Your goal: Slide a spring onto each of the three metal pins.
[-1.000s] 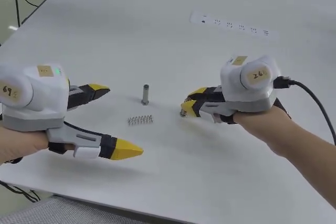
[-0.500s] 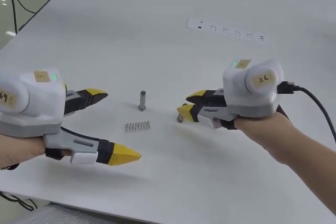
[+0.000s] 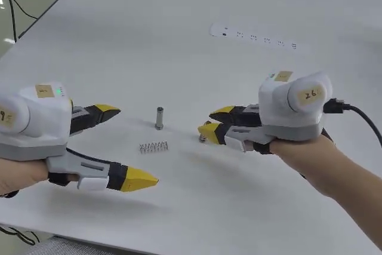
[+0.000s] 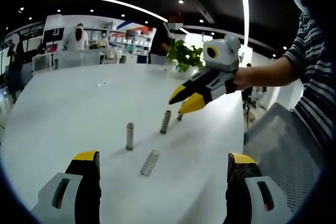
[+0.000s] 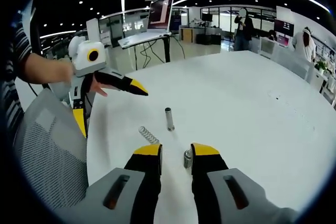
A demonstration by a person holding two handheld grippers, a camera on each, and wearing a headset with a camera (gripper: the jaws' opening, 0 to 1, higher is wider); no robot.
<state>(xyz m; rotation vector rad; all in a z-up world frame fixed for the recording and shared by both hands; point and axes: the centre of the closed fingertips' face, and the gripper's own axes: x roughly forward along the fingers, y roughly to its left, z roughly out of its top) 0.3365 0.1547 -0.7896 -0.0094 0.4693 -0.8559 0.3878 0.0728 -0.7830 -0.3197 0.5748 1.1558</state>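
Holding our left gripper (image 3: 131,144) wide open, empty; spring (image 3: 153,146) and bare pin (image 3: 159,117) sit ahead of it. We have right gripper (image 3: 210,122) barely parted, sprung pin (image 5: 187,158) at its tips.

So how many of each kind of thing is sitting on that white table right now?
Pins: 2, the bare pin and the covered pin.
Springs: 2, the loose spring and the fitted spring on the covered pin.
Power strips: 1, the power strip.
Total: 5.
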